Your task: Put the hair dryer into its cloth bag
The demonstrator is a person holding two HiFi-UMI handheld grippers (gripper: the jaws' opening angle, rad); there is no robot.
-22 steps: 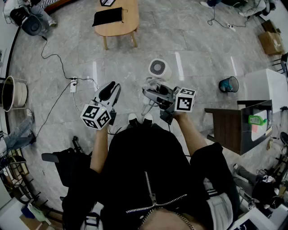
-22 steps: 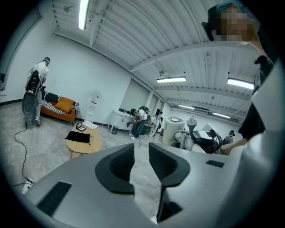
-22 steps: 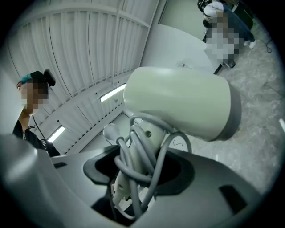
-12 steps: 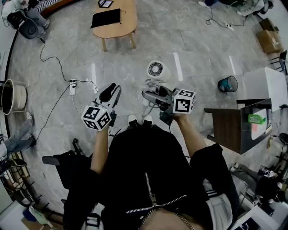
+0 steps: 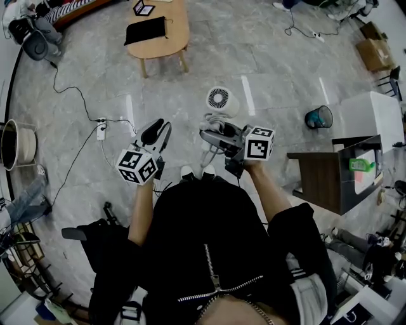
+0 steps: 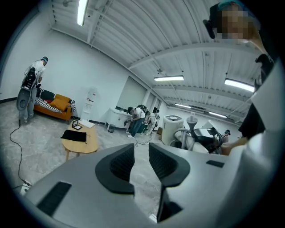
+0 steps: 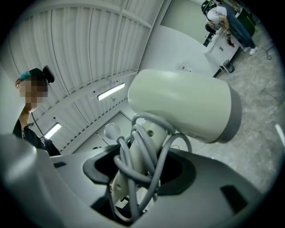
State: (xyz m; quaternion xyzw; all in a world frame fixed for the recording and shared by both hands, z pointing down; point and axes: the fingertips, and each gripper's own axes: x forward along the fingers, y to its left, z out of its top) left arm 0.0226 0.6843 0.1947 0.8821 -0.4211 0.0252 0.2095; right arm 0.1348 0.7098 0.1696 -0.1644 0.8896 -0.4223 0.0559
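My right gripper [image 5: 214, 135] is shut on the handle of the cream hair dryer [image 5: 222, 100], held level in front of the person's body. In the right gripper view the dryer [image 7: 187, 107] stands out past the jaws of my right gripper [image 7: 138, 168], its grey cord [image 7: 133, 156] wound round the handle. My left gripper [image 5: 158, 131] hangs beside it to the left, open with a narrow gap and nothing in it. The left gripper [image 6: 141, 151] points toward a low wooden table [image 6: 84, 144], where the black cloth bag [image 6: 75, 136] lies flat. From overhead the bag [image 5: 147, 30] is far ahead on the table [image 5: 174, 38].
A small picture frame [image 5: 143, 7] lies behind the bag. A power strip with a trailing cable [image 5: 100, 127] lies on the stone floor to the left. A blue bin [image 5: 319, 117], a dark cabinet [image 5: 317, 181] and a white unit [image 5: 374, 120] stand at the right. People [image 6: 138, 118] stand far off.
The overhead view has slid slightly, showing more of the table's far end. Both grippers hold the same pose, and the dryer stays in the right one.
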